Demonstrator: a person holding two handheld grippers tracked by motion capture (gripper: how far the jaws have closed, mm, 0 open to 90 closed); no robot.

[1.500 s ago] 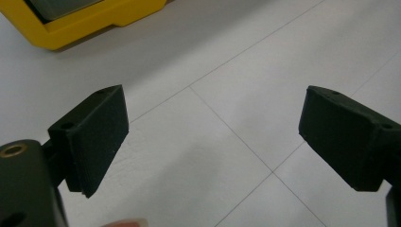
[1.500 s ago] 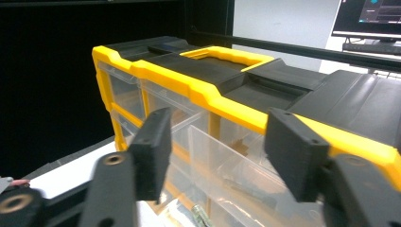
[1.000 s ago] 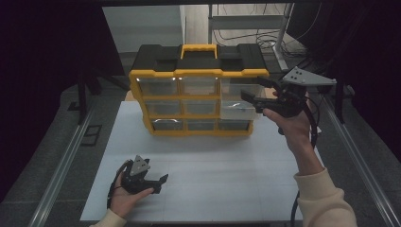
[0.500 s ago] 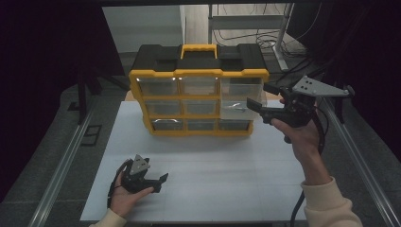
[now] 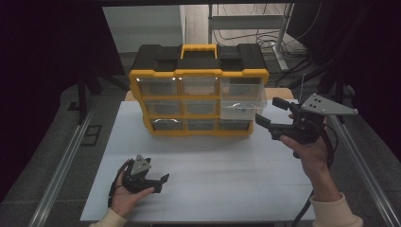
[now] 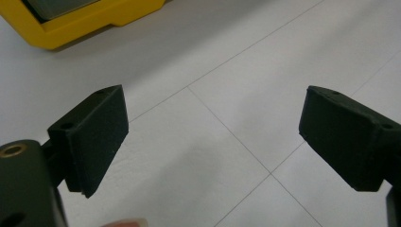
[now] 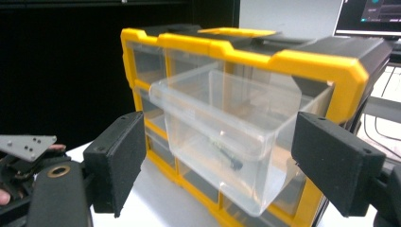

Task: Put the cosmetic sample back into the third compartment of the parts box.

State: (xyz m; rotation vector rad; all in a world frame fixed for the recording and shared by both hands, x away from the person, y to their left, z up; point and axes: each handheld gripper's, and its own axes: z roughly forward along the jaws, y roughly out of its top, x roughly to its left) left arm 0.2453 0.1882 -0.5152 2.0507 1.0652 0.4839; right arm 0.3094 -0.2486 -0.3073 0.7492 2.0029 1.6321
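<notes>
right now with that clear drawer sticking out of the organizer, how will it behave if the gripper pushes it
The clear drawer looks thin, rigid plastic, so it probably slides back easily rather than flexing. It seems nearly empty, holding one small dark item, so likely light. The organizer is wide and squat, so it is unlikely to tip, though it might scoot on the smooth white table.

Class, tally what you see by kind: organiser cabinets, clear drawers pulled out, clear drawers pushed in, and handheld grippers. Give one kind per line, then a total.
Organiser cabinet, yellow and black: 1
Clear drawer pulled out: 1
Clear drawers pushed in: 8
Handheld grippers, left gripper and right gripper, both open: 2
Total: 12
</notes>
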